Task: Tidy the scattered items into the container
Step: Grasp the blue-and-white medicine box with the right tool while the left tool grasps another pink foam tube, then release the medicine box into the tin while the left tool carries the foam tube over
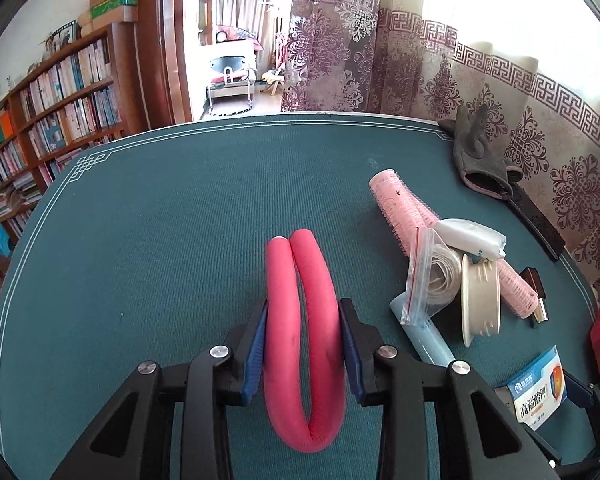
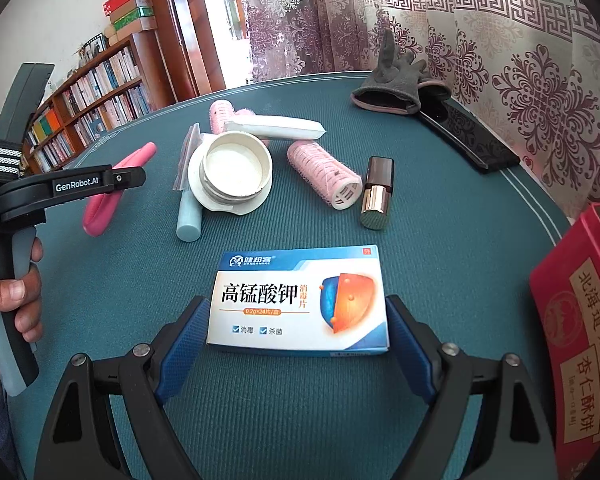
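Observation:
My left gripper (image 1: 304, 306) is shut on a pink foam roller (image 1: 300, 320) bent double into a U, with both blue pads pressing its sides just above the green table mat (image 1: 160, 240). The right wrist view shows the same roller (image 2: 100, 208) in that gripper (image 2: 128, 180), held by a person's hand. My right gripper (image 2: 295, 301) stands open around a blue and white medicine box (image 2: 300, 300) lying flat, with a small gap at the left pad. A red tin (image 2: 580, 320) stands at the right edge, its top open.
Scattered mid-table are pink hair rollers (image 2: 324, 174), a white jar (image 2: 236, 170), a zip bag (image 1: 424, 276), a pale blue tube (image 2: 190, 216), a white packet (image 2: 276, 128) and a lipstick (image 2: 376, 192). A grey glove (image 2: 392, 84) and a black case (image 2: 468, 140) lie by the curtain.

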The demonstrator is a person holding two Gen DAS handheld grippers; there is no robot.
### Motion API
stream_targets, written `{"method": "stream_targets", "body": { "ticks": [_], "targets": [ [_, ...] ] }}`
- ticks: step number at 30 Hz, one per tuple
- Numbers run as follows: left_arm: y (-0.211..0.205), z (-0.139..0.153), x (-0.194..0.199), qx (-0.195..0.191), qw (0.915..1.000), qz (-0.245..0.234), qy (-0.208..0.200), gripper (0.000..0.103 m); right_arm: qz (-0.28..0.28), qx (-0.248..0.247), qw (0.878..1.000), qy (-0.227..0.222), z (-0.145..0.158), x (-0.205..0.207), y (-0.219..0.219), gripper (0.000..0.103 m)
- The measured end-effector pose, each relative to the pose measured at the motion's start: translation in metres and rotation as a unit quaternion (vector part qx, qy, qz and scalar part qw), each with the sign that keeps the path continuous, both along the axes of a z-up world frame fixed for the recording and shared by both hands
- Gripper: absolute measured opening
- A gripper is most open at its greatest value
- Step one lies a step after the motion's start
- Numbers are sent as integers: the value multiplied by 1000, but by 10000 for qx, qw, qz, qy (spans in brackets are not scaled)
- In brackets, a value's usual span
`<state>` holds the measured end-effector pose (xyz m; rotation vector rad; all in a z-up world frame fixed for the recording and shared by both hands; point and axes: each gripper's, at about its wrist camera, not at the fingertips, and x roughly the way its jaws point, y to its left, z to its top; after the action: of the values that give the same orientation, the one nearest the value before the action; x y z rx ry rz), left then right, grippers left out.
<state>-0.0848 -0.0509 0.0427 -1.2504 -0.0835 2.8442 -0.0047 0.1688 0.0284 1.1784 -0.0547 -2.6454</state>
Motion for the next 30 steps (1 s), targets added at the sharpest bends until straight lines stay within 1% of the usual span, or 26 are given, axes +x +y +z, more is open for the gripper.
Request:
{"method": "stream_targets", "body": {
  "ticks": [6, 9, 14, 19, 24, 30],
  "targets": [
    [2, 6, 30, 84, 9999, -94, 56, 36, -65, 11, 10000, 9, 1, 1, 1, 88],
    [2, 10, 42, 81, 9998, -134, 84, 36, -150, -101, 9998, -2, 5, 5, 6, 88],
    [3, 15, 56, 129, 9997, -169, 127, 36, -135, -121, 9997, 140, 18, 23, 7, 88],
    [13, 17, 66, 138, 9993, -307, 143, 36, -145, -116, 9993, 335, 34, 42, 11, 88],
    [26, 23, 76, 131, 9986, -478, 193, 36, -352, -107, 9974, 615, 56, 61, 32, 88],
    [42, 31, 84, 149, 9974, -661, 243, 36, -892, -42, 9923, 863, 78, 79, 77, 88]
  ]
}}
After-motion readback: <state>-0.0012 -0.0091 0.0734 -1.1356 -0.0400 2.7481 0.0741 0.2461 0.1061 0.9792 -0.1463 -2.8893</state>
